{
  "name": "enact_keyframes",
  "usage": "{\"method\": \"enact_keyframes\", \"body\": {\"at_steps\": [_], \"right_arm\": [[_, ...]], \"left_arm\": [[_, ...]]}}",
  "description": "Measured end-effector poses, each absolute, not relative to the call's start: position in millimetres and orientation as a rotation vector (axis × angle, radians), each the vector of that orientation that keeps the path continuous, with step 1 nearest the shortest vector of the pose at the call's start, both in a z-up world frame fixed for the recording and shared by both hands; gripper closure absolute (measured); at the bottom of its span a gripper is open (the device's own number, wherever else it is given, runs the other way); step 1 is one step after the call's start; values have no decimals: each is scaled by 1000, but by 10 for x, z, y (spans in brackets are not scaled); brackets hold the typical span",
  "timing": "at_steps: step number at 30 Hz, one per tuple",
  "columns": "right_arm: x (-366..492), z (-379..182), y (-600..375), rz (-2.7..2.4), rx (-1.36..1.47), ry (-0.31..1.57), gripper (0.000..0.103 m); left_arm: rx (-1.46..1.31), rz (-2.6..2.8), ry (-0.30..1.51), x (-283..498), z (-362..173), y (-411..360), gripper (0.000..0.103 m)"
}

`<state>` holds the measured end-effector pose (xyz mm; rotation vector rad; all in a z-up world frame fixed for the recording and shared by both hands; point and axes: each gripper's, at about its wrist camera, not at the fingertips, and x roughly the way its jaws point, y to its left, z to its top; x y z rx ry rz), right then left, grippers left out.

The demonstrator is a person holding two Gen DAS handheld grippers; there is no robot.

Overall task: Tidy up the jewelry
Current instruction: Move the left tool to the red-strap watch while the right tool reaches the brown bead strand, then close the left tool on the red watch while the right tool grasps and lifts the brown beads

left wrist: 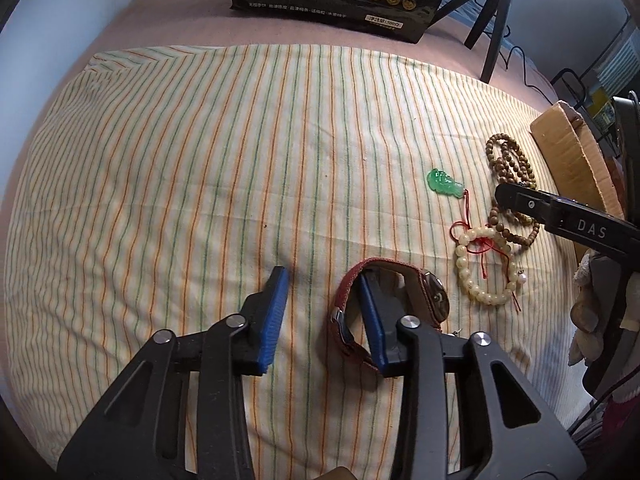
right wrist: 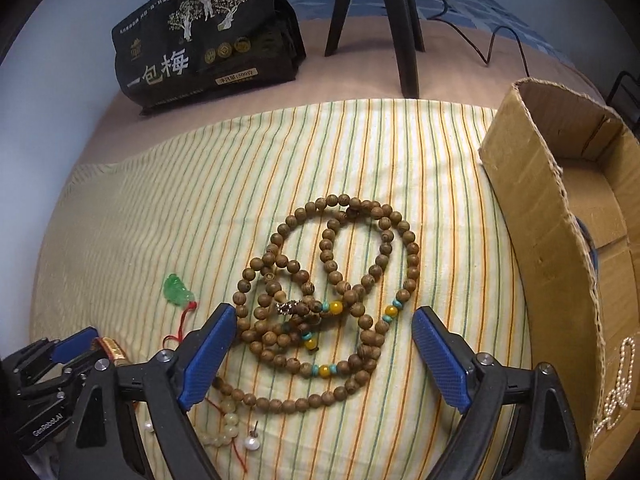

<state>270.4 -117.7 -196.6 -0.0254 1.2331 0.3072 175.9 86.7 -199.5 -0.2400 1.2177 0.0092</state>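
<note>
My left gripper (left wrist: 322,280) is open; its right finger (left wrist: 374,320) sits inside the loop of a red-strapped watch (left wrist: 434,298) on the striped cloth. A green jade pendant (left wrist: 443,185) on a red cord, a pale bead bracelet (left wrist: 490,268) and a long brown wooden bead necklace (left wrist: 510,168) lie to the right. My right gripper (right wrist: 324,324) is open, its fingers on either side of the wooden bead necklace (right wrist: 332,272). The pendant (right wrist: 178,290) and a loose pearl earring (right wrist: 253,442) lie to its left. The left gripper (right wrist: 76,340) shows at the lower left.
An open cardboard box (right wrist: 536,216) stands at the right, with a pearl string (right wrist: 616,384) inside. A black snack bag (right wrist: 208,40) and tripod legs (right wrist: 404,28) stand at the back. The striped cloth (left wrist: 240,160) covers the pink surface.
</note>
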Motion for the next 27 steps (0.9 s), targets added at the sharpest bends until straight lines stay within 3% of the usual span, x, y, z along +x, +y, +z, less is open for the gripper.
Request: {"method": "enact_keyframes", "body": {"at_steps": [2, 4, 6, 8, 10, 12, 14, 17, 27], "right_arm": [[2725, -1990, -1121, 297, -43, 1227, 9], [2728, -2007, -1064, 281, -73, 1213, 9], [2724, -2020, -1022, 263, -104, 1198, 14], [2710, -2010, -989, 265, -129, 1181, 24], [2697, -1979, -971, 291, -145, 1164, 50], [2686, -1963, -988, 312, -157, 1156, 69], [2669, -1952, -1031, 325, -152, 1150, 80], [2655, -1936, -1073, 336, -141, 1146, 86], [2579, -1659, -1188, 391, -69, 1102, 88]], "left_arm": [[-235, 16, 1222, 1758, -1994, 874, 72], [-238, 19, 1222, 1775, -1994, 870, 82], [-238, 21, 1222, 1773, -1997, 883, 86], [-238, 23, 1220, 1791, -2002, 888, 89], [-244, 25, 1218, 1802, -2007, 896, 91], [-241, 25, 1215, 1797, -2003, 898, 94], [-238, 25, 1212, 1798, -1995, 888, 96], [-240, 24, 1207, 1783, -1967, 893, 97], [-274, 33, 1146, 1681, -1731, 960, 97]]}}
